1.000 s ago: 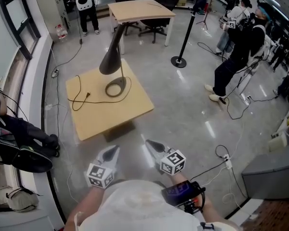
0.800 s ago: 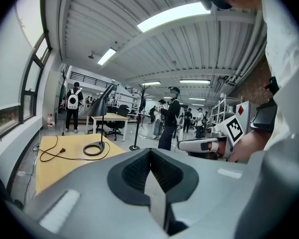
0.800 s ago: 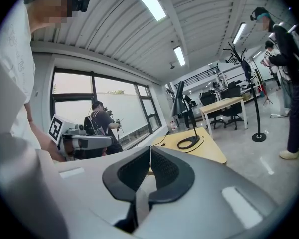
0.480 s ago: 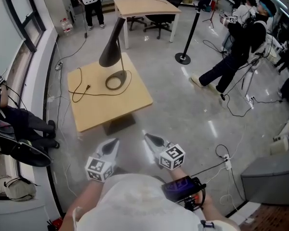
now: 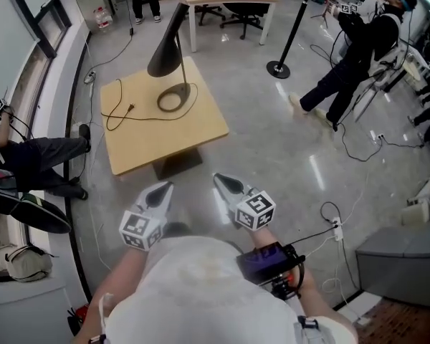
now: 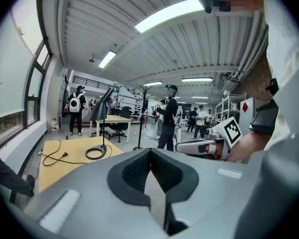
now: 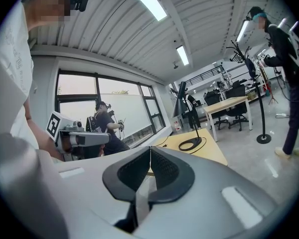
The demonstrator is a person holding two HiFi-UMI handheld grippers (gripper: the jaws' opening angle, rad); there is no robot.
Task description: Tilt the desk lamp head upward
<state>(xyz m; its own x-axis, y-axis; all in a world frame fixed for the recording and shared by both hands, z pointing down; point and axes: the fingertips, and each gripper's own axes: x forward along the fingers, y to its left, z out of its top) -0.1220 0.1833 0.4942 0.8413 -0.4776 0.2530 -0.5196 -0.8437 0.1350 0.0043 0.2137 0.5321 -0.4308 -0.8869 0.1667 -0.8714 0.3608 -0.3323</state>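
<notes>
Near the person's chest, the left gripper (image 5: pixel 163 190) and right gripper (image 5: pixel 223 183) are carried level, fingers pressed together on nothing, seemingly for the walk up. Open floor (image 5: pixel 272 156) lies ahead. Beyond, the desk lamp (image 5: pixel 165 54) stands near the small table's (image 5: pixel 193 131) far edge, head drooping, cord (image 5: pixel 131 108) trailing left; the near side looks free for reaching in

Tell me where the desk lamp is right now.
Head view, upper left: the desk lamp stands on the small wooden table, its loose cord lying to its left.
</notes>
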